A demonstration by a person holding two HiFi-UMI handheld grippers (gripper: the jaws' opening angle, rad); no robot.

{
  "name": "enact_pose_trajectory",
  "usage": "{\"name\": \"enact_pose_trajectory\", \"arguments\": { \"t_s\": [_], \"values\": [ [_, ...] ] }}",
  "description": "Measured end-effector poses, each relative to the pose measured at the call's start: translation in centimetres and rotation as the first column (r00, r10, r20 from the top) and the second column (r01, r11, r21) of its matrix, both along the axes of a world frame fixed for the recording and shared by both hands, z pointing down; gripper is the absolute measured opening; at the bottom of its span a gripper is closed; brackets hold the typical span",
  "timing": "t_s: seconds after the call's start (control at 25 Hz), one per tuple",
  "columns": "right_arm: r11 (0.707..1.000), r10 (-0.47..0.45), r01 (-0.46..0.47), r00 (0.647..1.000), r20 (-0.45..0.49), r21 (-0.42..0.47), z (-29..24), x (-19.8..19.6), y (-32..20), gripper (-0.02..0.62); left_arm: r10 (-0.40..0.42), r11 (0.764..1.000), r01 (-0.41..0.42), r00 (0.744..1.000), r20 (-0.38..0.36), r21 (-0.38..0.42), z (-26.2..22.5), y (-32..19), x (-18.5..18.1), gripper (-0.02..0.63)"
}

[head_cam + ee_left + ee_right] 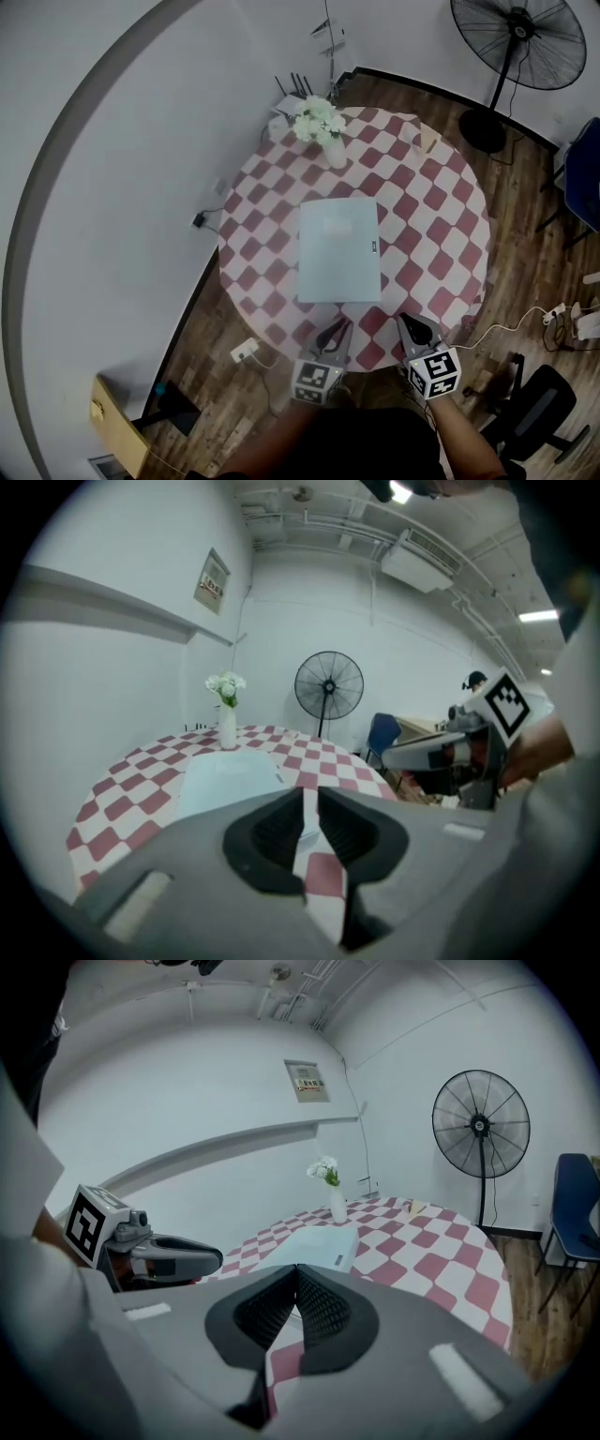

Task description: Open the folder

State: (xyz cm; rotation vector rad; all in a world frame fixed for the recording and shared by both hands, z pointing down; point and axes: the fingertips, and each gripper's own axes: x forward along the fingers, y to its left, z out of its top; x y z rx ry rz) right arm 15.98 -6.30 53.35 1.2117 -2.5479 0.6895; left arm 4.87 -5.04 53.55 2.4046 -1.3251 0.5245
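Observation:
A pale blue folder (pixel 339 250) lies flat and closed in the middle of the round table (pixel 441 234) with its red-and-white checked cloth. Both grippers hover just off the table's near edge, short of the folder and touching nothing. My left gripper (pixel 337 328) has its jaws a narrow slit apart, and the cloth shows through the gap in the left gripper view (pixel 310 794). My right gripper (pixel 411 326) is shut and empty, its pads meeting at the tips (pixel 296 1269). Each gripper view shows the folder (pixel 230 771) (pixel 319 1246) ahead on the table.
A white vase of flowers (pixel 323 127) stands at the table's far edge, and a small tan object (pixel 428 141) lies at the far right. A standing fan (pixel 516 37), a blue chair (pixel 586 178), a black office chair (pixel 534 412) and a cardboard box (pixel 117 422) ring the table.

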Motion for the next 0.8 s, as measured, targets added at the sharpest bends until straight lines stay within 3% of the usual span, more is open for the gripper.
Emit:
{"name": "enact_pose_trajectory", "arguments": {
  "t_s": [0.24, 0.48, 0.8],
  "values": [
    [0.995, -0.044, 0.044, 0.999, -0.001, -0.086, 4.2, -1.1, -1.9, 0.003, 0.083, 0.993, -0.077, 0.995, 0.059, -0.09, 4.8, -3.3, 2.4, 0.037],
    [0.988, -0.035, 0.032, 0.999, -0.021, -0.154, 7.9, -1.4, -4.0, 0.003, 0.165, 0.979, -0.144, 0.976, 0.143, -0.146, 9.5, -5.1, 3.9, 0.057],
    [0.966, -0.098, 0.094, 0.995, -0.005, -0.242, 12.9, -3.5, -5.3, 0.015, 0.268, 0.952, -0.224, 0.94, 0.213, -0.207, 14.3, -5.9, 4.8, 0.083]
  ]
}}
